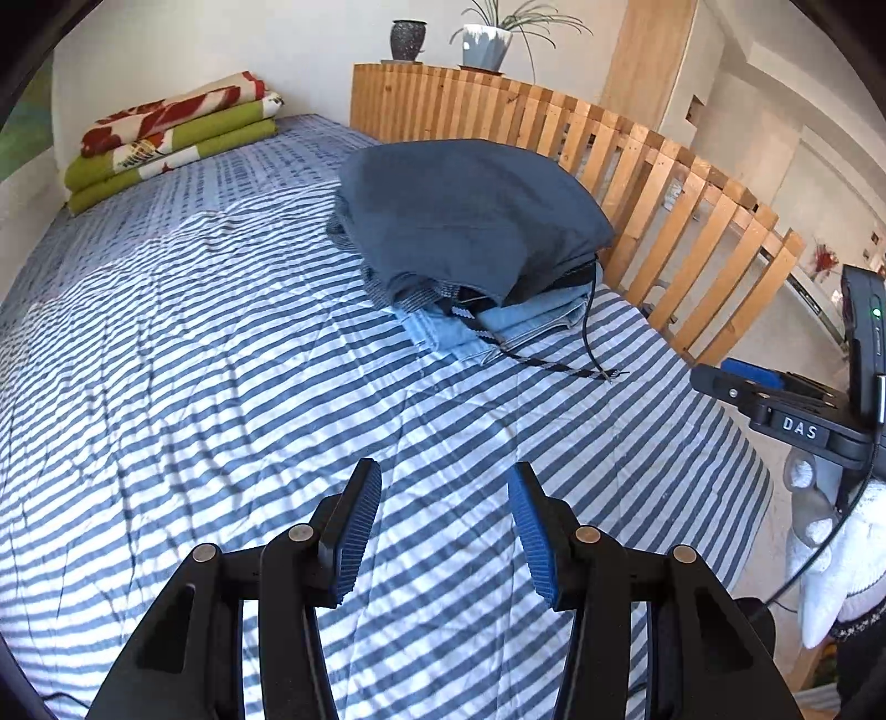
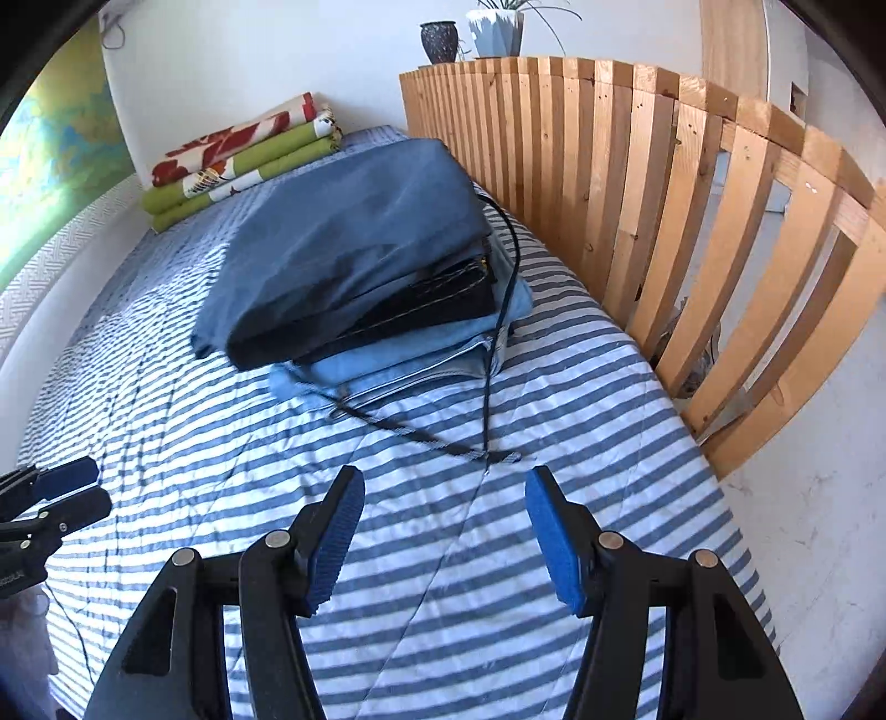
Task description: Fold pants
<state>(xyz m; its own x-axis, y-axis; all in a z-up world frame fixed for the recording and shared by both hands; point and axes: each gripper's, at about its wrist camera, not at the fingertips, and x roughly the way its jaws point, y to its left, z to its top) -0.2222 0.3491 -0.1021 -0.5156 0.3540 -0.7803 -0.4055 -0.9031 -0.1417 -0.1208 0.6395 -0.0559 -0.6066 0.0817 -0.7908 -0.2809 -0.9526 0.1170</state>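
Both grippers are being held above a blue-and-white striped bedspread (image 1: pixel 221 387), angled down, w/ nothing between the fingers. The left gripper (image 1: pixel 446 531) is standing roughly half open, blue ribbed pads (image 1: pixel 357 531) apart, only bedding being seen in the gap. Same for the right gripper (image 2: pixel 446 540): jaws parted approx. halfway, nothing being gripped or touched.

A stack of folded pants (image 1: pixel 470 221) is being seen ahead on the bedspread, near the wooden slat railing (image 1: pixel 637 183). A dark grey-blue pair is lying on top, a black garment w/ contrast stitching (image 2: pixel 437 310) under it, and light blue denim (image 2: pixel 387 360) at the bottom. A patterned drawcord (image 1: pixel 531 357) and a thin black cord (image 2: pixel 498 310) are trailing from the stack onto the bedspread, ends lying just ahead of the right gripper.

Folded green and red-flowered blankets (image 1: pixel 166 144) are lying at the far end of the bed, well apart from the stack. Two pots (image 1: pixel 410 39), one w/ a plant, are standing on top of the railing's end. In the left wrist view, a white-gloved hand (image 1: pixel 847 554) is being seen at the right edge, below the right gripper's body.
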